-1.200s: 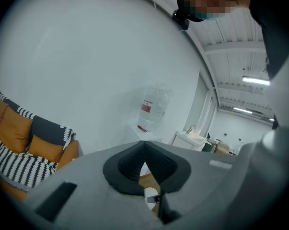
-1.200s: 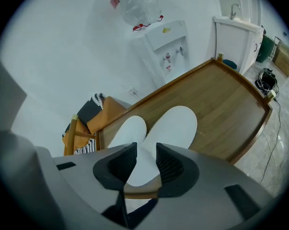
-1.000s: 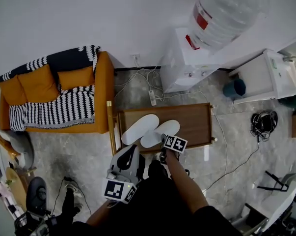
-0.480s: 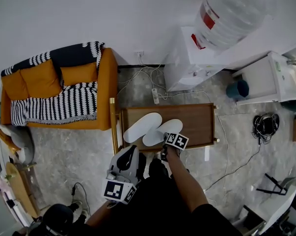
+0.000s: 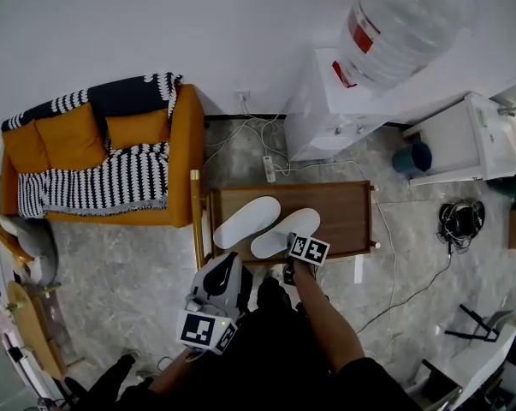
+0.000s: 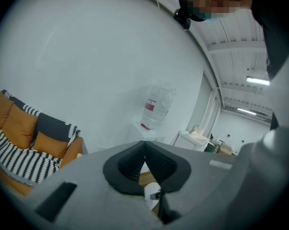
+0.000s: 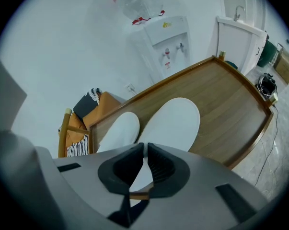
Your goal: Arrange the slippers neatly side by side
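Surface: wooden table (image 5: 343, 217), raised rim, right half bare.
Slippers: left slipper (image 5: 245, 221) just beside right slipper (image 5: 285, 232), on the left half.
Right gripper (image 7: 145, 147): jaws just closing, now pinching right slipper's heel, which shows only in its own view.
Left gripper (image 6: 144, 145): jaws together, empty, off the near edge.

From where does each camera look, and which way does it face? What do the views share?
Head view: on the person's head, steeply down on the table with left slipper and right slipper; left gripper, right gripper and a forearm show.
Left gripper view: on the left gripper, nearly level toward the water dispenser; its shut jaws show.
Right gripper view: on the right gripper, tilted down at the slippers; its jaws have just been closing on the right slipper.
Shared by all: water dispenser and sofa.
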A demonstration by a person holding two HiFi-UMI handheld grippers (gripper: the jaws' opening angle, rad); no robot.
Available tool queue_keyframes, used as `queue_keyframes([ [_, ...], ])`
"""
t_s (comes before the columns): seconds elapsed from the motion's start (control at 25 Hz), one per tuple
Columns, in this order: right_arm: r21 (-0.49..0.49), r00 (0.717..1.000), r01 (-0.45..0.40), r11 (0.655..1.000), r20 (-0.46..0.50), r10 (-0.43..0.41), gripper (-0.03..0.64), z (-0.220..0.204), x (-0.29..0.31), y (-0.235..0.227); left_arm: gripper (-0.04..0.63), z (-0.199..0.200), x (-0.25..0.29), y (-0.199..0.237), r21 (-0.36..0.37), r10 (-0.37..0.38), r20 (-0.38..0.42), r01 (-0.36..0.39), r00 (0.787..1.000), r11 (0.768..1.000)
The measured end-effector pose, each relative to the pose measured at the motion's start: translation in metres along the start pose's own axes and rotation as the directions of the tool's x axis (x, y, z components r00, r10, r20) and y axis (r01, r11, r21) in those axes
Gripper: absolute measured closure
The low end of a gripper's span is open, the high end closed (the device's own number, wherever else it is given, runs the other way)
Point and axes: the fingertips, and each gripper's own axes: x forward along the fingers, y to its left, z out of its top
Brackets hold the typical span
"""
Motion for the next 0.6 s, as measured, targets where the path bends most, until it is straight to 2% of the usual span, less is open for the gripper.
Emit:
queue_keyframes([
  [0.24,-0.166,1.000,0.016,0.986,0.024,-0.012,0.586,0.010,-0.020,-0.004,0.583,0.003,0.002,-0.008,0.003,-0.009,0.007,0.009,1.000,1.000],
  [0.4,-0.300,0.999,0.041,0.953,0.042,-0.029,0.588,0.019,-0.034,-0.011,0.583,0.004,0.003,-0.015,0.009,-0.016,0.014,0.016,1.000,1.000],
  [0.6,-0.409,0.998,0.055,0.911,0.052,-0.037,0.589,0.031,-0.050,-0.023,0.583,0.005,0.003,-0.025,0.013,-0.020,0.013,0.020,1.000,1.000],
])
